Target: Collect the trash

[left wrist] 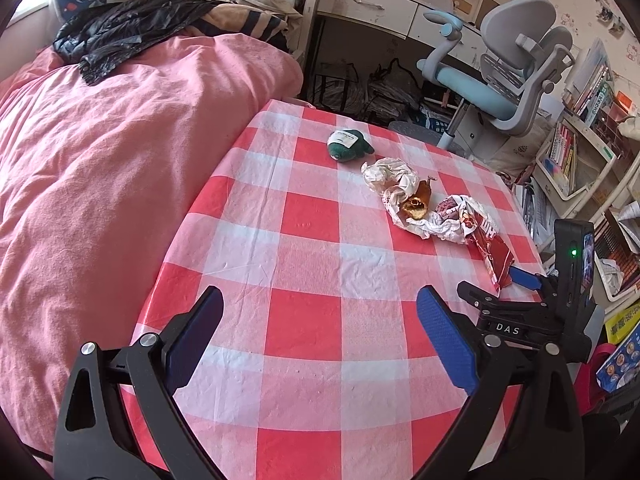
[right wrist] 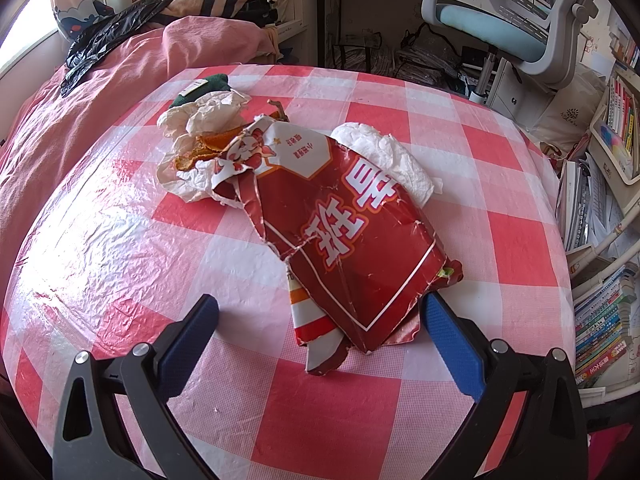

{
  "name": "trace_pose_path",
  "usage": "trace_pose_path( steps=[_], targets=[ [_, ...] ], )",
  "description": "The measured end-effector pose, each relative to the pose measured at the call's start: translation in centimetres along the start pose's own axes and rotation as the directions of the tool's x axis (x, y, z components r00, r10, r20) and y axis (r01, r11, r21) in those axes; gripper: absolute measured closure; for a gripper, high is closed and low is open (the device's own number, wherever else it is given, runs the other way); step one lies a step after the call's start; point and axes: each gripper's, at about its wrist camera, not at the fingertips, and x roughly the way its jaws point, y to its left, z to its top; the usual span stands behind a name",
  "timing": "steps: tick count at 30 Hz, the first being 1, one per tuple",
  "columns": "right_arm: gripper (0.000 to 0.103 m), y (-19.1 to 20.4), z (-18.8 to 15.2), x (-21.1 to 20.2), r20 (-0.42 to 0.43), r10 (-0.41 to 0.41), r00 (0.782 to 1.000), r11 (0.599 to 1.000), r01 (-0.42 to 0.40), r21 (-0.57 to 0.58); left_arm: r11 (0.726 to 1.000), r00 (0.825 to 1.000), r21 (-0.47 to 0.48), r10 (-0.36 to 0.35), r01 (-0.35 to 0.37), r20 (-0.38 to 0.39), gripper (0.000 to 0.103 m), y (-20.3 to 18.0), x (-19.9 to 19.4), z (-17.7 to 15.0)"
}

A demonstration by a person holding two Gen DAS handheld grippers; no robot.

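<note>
We held the left gripper (left wrist: 318, 312) low over the near part of the table (left wrist: 304, 332), which was covered with a red and white checked cloth; its blue pads were spread wide and nothing was between them. The right gripper (right wrist: 320, 320) was also spread wide, and the near end of a torn red snack bag (right wrist: 352, 248) lay between its fingers; the right pad (right wrist: 450, 344) was just beside the bag's edge, but we could not tell if it touched. Behind the bag lay a white tissue (right wrist: 384, 156) and a crumpled white paper wrapper (right wrist: 196, 128) with orange peel (right wrist: 204, 146) on it. A small dark green bundle with a white label (left wrist: 348, 145) lay farther back, near the wrapper. A pink blanket (left wrist: 100, 184) was on the bed to the left of the table, and a grey and blue chair (left wrist: 504, 80) stood beyond the table.
</note>
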Motion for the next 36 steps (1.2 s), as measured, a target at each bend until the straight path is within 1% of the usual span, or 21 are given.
trace_pose_path(
  steps=[12,18,24,29,33,36],
  targets=[
    [0.006,0.0,0.0,0.0,0.000,0.000,1.000,1.000,0.000,0.000,1.000,1.000,0.013,0.007,-0.007,0.001,0.009,-0.4,0.0,-0.1],
    [0.006,0.0,0.0,0.0,0.000,0.000,1.000,1.000,0.000,0.000,0.999,1.000,0.045,0.019,-0.019,0.000,0.009,-0.7,0.3,0.0],
    [0.006,0.0,0.0,0.0,0.000,0.000,1.000,1.000,0.000,0.000,0.999,0.999,0.025,0.049,-0.048,-0.012,0.009,-0.1,1.1,0.2],
    [0.006,0.0,0.0,0.0,0.000,0.000,1.000,1.000,0.000,0.000,0.996,0.997,0.049,0.074,-0.073,-0.022,0.009,-0.4,1.9,0.2],
    [0.006,0.1,0.0,0.0,0.000,0.000,1.000,1.000,0.000,0.000,0.999,0.998,0.030,0.033,-0.031,-0.048,0.009,-0.6,2.7,0.1],
    [0.006,0.2,0.1,0.1,0.000,0.000,1.000,1.000,0.000,0.000,1.000,0.998,0.022,0.007,-0.006,-0.066,0.009,-1.2,3.4,0.7]
  ],
)
